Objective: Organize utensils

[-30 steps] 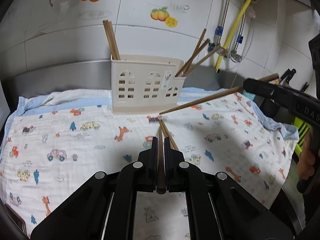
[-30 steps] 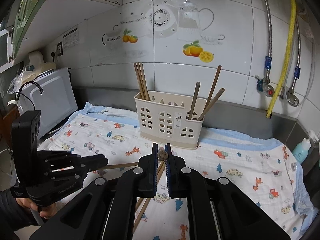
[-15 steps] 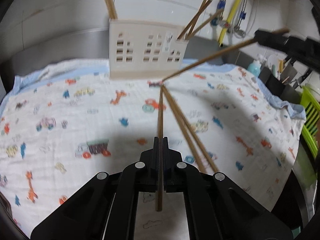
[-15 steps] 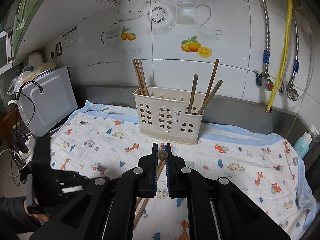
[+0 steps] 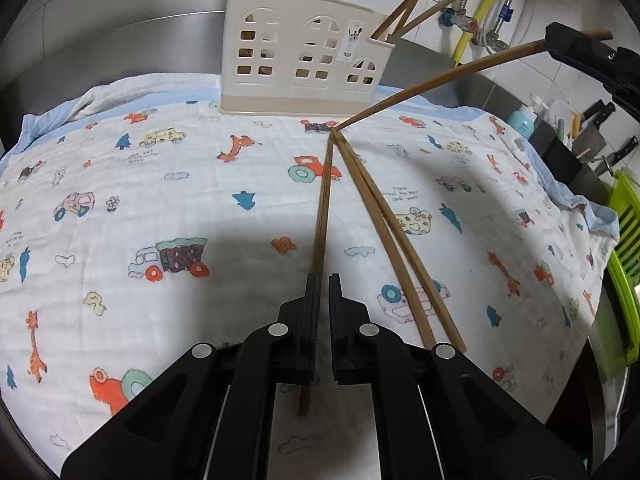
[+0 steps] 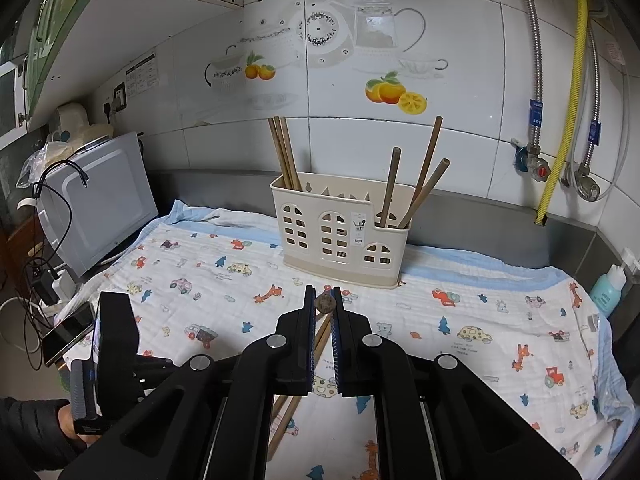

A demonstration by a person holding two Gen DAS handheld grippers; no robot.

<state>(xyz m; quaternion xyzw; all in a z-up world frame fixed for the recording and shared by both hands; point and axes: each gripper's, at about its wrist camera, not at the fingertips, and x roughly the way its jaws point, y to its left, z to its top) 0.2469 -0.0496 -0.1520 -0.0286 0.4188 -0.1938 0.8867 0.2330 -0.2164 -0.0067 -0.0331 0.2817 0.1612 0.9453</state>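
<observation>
My left gripper (image 5: 324, 280) is shut on a brown chopstick (image 5: 325, 200), low over the printed cloth (image 5: 160, 184). The stick's far tip rests on the cloth, where it meets the tips of two loose chopsticks (image 5: 384, 232) lying to its right. My right gripper (image 6: 325, 294) is shut on another chopstick (image 6: 325, 303), seen end-on. In the left wrist view that chopstick (image 5: 440, 78) slants down from the right gripper (image 5: 552, 38) to the same spot. The cream holder (image 6: 340, 232) at the back holds three chopsticks in its left end and three in its right end.
A white appliance (image 6: 96, 200), cables and a phone (image 6: 64, 340) lie off the cloth's left edge. A teal bottle (image 6: 604, 288), knives (image 5: 596, 112) and a green rack (image 5: 628, 248) stand to the right. Taps and a yellow hose (image 6: 560, 120) run down the tiled wall.
The left gripper has sunk toward the cloth and tipped further down, bringing its chopstick's tip onto the cloth by the loose pair. The right gripper has stayed put.
</observation>
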